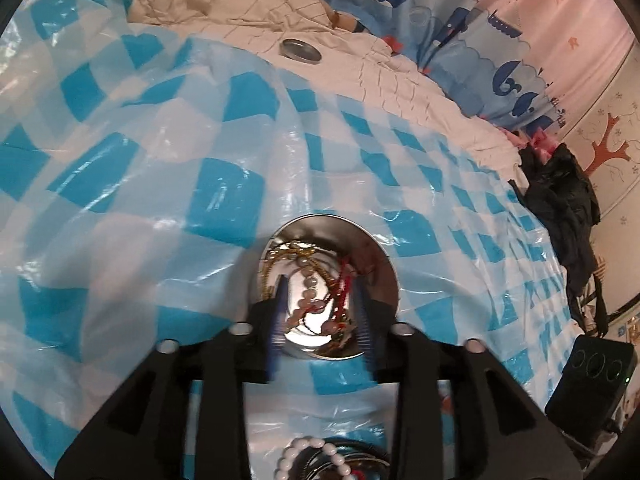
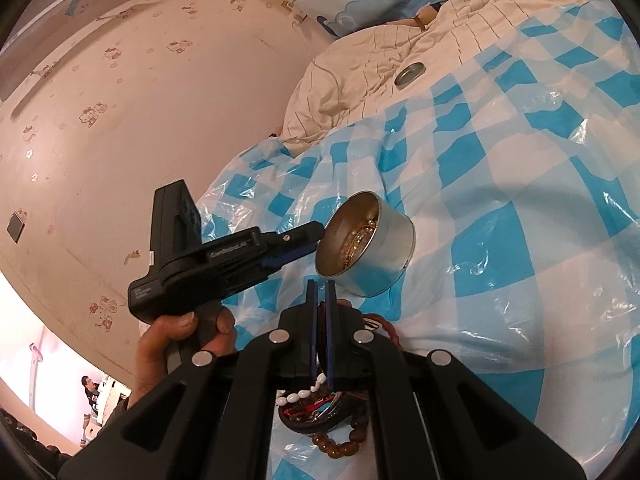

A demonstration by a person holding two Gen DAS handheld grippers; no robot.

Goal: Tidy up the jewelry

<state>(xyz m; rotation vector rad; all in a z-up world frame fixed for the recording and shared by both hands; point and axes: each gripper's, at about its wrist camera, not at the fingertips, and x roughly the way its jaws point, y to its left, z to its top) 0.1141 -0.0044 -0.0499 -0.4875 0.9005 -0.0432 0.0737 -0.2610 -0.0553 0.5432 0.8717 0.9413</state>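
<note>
A round silver tin (image 1: pixel 372 248) holds a gold chain (image 1: pixel 294 254), a pale bead bracelet (image 1: pixel 306 298) and red cord pieces (image 1: pixel 346 288). My left gripper (image 1: pixel 322 280) is open, its blue-padded fingers at the tin's mouth; in the right wrist view the tin (image 2: pixel 376 256) lies tipped on its side with the left gripper (image 2: pixel 316 240) at its rim. My right gripper (image 2: pixel 320 288) is shut, with white beads (image 2: pixel 304 394) right at the base of its fingers. A heap of bracelets (image 2: pixel 340 432) lies below it: brown beads, dark bangles, red cord. White beads (image 1: pixel 316 452) show in the left wrist view too.
A blue-and-white checked plastic sheet (image 1: pixel 200 200) covers the bed. The tin's lid (image 1: pixel 300 50) lies on the beige quilt at the back; it also shows in the right wrist view (image 2: pixel 410 72). Dark clothing (image 1: pixel 568 208) and a black box (image 1: pixel 592 384) are on the right.
</note>
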